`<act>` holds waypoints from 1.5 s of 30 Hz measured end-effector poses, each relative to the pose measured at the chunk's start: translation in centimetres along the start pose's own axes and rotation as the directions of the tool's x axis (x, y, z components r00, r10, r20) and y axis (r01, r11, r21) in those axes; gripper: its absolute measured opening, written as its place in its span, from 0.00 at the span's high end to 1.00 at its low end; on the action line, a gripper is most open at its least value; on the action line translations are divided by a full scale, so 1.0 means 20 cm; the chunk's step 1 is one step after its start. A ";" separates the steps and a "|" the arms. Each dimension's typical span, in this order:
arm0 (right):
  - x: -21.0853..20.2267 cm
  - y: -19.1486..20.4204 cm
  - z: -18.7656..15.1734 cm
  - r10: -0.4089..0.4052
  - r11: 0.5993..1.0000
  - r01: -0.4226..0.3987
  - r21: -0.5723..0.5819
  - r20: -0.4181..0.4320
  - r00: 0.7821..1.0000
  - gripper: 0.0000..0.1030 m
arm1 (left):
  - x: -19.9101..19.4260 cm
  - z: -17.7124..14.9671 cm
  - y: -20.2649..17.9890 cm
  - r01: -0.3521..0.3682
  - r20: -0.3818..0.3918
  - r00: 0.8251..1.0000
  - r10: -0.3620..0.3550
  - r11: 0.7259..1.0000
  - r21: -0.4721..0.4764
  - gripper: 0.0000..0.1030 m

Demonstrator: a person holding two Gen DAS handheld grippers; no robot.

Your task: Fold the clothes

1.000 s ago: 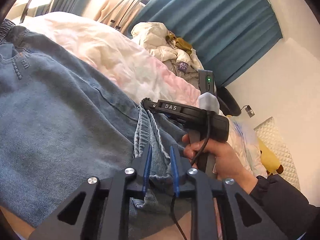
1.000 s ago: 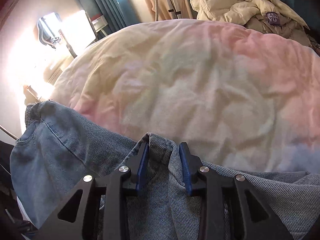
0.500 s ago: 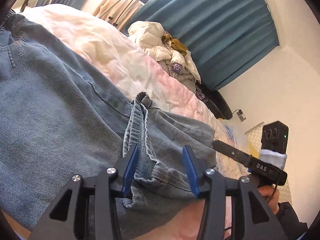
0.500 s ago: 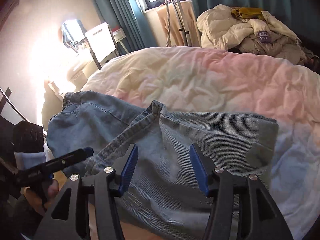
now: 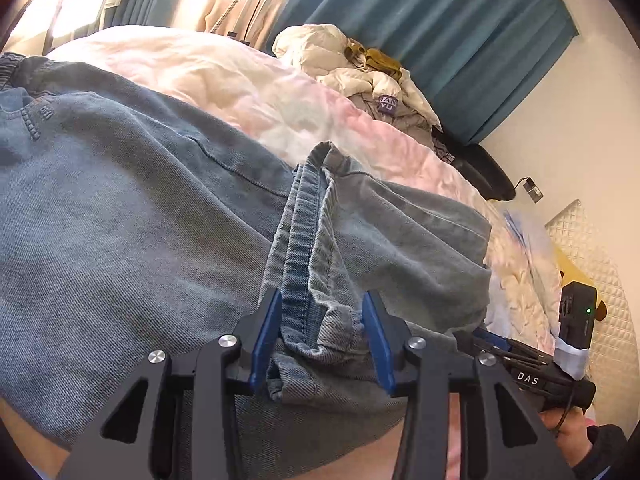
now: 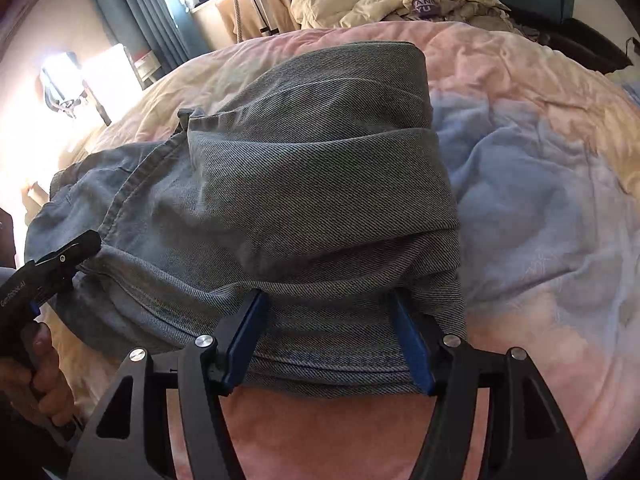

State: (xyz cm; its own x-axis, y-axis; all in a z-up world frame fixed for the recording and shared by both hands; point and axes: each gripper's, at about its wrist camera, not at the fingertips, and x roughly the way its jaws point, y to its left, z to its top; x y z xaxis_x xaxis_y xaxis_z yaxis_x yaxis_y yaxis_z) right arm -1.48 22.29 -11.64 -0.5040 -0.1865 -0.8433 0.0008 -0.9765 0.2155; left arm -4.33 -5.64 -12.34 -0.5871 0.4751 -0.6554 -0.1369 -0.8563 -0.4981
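Jeans [image 5: 132,216]: blue denim, spread on the bed, one part folded back over the rest; waistband toward the far left in the left wrist view.
Folded layer [image 6: 320,168]: grey-blue twill face up, lying across the lighter denim, near edge stacked in several layers just ahead of the right gripper.
Seam [image 5: 298,240]: thick stitched hem ridge running away from the left gripper, bunched at the near end.
Left gripper [image 5: 322,338]: jaws partly apart and closing, bunched hem between the blue pads; left pad against the cloth, right pad just beside it, no firm pinch visible.
Right gripper [image 6: 330,344]: jaws wide and opening, straddling the stacked fold edge; pads at the sides of the cloth, not squeezing it.
Hands: right hand [image 5: 568,426] on its handle at the lower right of the left wrist view, dark sleeve behind; left hand [image 6: 38,376] on its handle at the lower left of the right wrist view.
Duvet [image 6: 540,168]: crumpled, pink, cream and pale blue, under the jeans.
Clothes pile [image 5: 360,68]: cream and grey garments, mustard piece on top, at the far end of the bed.
Curtains [image 5: 460,36]: teal, behind the pile.
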 end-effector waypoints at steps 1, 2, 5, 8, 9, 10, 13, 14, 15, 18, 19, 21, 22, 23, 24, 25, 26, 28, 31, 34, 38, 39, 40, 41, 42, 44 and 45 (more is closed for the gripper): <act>-0.02 -0.01 0.00 0.015 1.000 -0.015 0.015 0.010 1.000 0.38 | -0.01 0.00 0.00 0.000 -0.001 1.000 0.000 1.000 -0.012 0.58; -0.04 -0.03 -0.01 0.030 0.999 -0.031 0.034 0.021 0.999 0.38 | -0.02 0.00 0.01 0.001 0.002 1.000 -0.001 1.000 -0.024 0.58; -0.11 -0.11 -0.01 0.079 0.990 -0.085 0.113 0.060 0.995 0.38 | -0.06 -0.01 0.00 -0.005 0.015 1.000 0.005 0.999 -0.037 0.58; -0.19 -0.18 -0.01 0.101 0.974 -0.121 0.191 0.113 0.988 0.38 | -0.09 -0.02 -0.03 -0.010 0.024 1.000 0.011 0.999 -0.038 0.58; -0.22 -0.21 -0.01 0.097 0.967 -0.125 0.221 0.134 0.986 0.38 | -0.10 -0.02 -0.03 -0.007 0.025 1.000 0.008 0.999 -0.042 0.58; -0.24 -0.25 -0.01 0.098 0.958 -0.134 0.254 0.149 0.984 0.37 | -0.10 -0.02 -0.03 -0.006 0.024 1.000 0.007 0.999 -0.046 0.58; -0.23 -0.36 -0.02 0.145 0.914 -0.188 0.359 0.144 0.979 0.37 | -0.11 -0.02 -0.02 -0.014 0.026 1.000 0.016 0.998 -0.057 0.58; -0.21 -0.39 -0.03 0.164 0.898 -0.206 0.389 0.139 0.977 0.37 | -0.11 -0.03 -0.02 -0.019 0.026 0.999 0.020 0.998 -0.063 0.58; -0.19 -0.43 -0.03 0.184 0.880 -0.225 0.419 0.136 0.974 0.37 | -0.11 -0.03 -0.01 -0.023 0.026 0.999 0.025 0.997 -0.069 0.58; -0.08 -0.51 -0.05 0.222 0.842 -0.232 0.488 0.079 0.972 0.35 | -0.10 -0.02 0.00 -0.038 0.018 0.999 0.039 0.997 -0.064 0.58; -0.04 -0.53 -0.06 0.235 0.831 -0.228 0.508 0.050 0.971 0.36 | -0.09 -0.03 -0.01 -0.048 0.015 0.999 0.049 0.997 -0.058 0.58; 0.02 -0.55 -0.08 0.270 0.813 -0.247 0.528 0.034 0.962 0.35 | -0.08 -0.03 -0.02 -0.074 0.007 0.997 0.074 0.997 -0.034 0.58; 0.03 -0.55 -0.07 0.285 0.810 -0.263 0.525 0.040 0.958 0.35 | -0.07 -0.04 -0.02 -0.087 0.002 0.996 0.087 0.996 -0.020 0.58; 0.04 -0.55 -0.06 0.302 0.806 -0.284 0.519 0.052 0.952 0.35 | -0.06 -0.04 -0.03 -0.105 -0.001 0.994 0.105 0.994 -0.003 0.58; 0.03 -0.54 -0.05 0.315 0.804 -0.302 0.513 0.063 0.947 0.33 | -0.05 -0.05 -0.04 -0.129 -0.010 0.992 0.130 0.991 0.016 0.58; 0.02 -0.53 -0.04 0.323 0.803 -0.315 0.506 0.076 0.943 0.33 | -0.04 -0.05 -0.04 -0.146 -0.022 0.989 0.146 0.989 0.026 0.58; 0.00 -0.51 -0.03 0.328 0.806 -0.329 0.493 0.091 0.940 0.33 | -0.03 -0.06 -0.04 -0.152 -0.024 0.988 0.153 0.988 0.029 0.58; -0.06 -0.45 0.00 0.355 0.814 -0.382 0.438 0.146 0.923 0.32 | -0.03 -0.06 -0.04 -0.156 -0.023 0.987 0.157 0.987 0.030 0.58; -0.19 -0.38 0.04 0.426 0.797 -0.493 0.349 0.253 0.868 0.30 | -0.04 -0.05 -0.04 -0.158 -0.027 0.987 0.159 0.987 0.024 0.58; -0.26 -0.34 0.06 0.488 0.760 -0.582 0.291 0.337 0.805 0.30 | -0.03 -0.05 -0.04 -0.162 -0.026 0.986 0.163 0.987 0.020 0.58; -0.15 -0.37 0.04 0.402 0.792 -0.474 0.385 0.255 0.879 0.28 | -0.02 -0.05 -0.05 -0.163 -0.029 0.986 0.164 0.986 0.027 0.58; -0.08 -0.41 0.01 0.382 0.793 -0.433 0.428 0.204 0.901 0.28 | -0.02 -0.05 -0.05 -0.161 -0.030 0.986 0.162 0.987 0.024 0.58; 0.00 -0.44 -0.01 0.367 0.793 -0.386 0.472 0.137 0.920 0.28 | -0.01 -0.05 -0.05 -0.159 -0.030 0.987 0.160 0.987 0.021 0.58; 0.08 -0.47 -0.03 0.360 0.788 -0.349 0.507 0.080 0.929 0.30 | -0.01 -0.05 -0.05 -0.159 -0.031 0.987 0.159 0.987 0.018 0.58; 0.13 -0.49 -0.05 0.370 0.775 -0.348 0.528 0.067 0.927 0.31 | -0.01 -0.05 -0.05 -0.161 -0.030 0.986 0.161 0.987 0.018 0.58; 0.14 -0.50 -0.04 0.391 0.757 -0.379 0.532 0.096 0.915 0.28 | -0.01 -0.05 -0.05 -0.166 -0.029 0.986 0.166 0.986 0.018 0.58; 0.12 -0.48 -0.02 0.397 0.759 -0.394 0.519 0.111 0.911 0.27 | -0.01 -0.05 -0.05 -0.167 -0.029 0.985 0.168 0.986 0.016 0.58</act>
State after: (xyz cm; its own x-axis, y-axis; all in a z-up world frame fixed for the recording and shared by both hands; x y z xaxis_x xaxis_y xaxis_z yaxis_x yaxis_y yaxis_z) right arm -2.41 31.26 -15.86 -0.5544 -0.5461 -0.6280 -0.2486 -0.6115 0.7512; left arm -3.21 -4.64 -12.34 -0.5780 0.3304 -0.7462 -0.0497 -0.9269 -0.3719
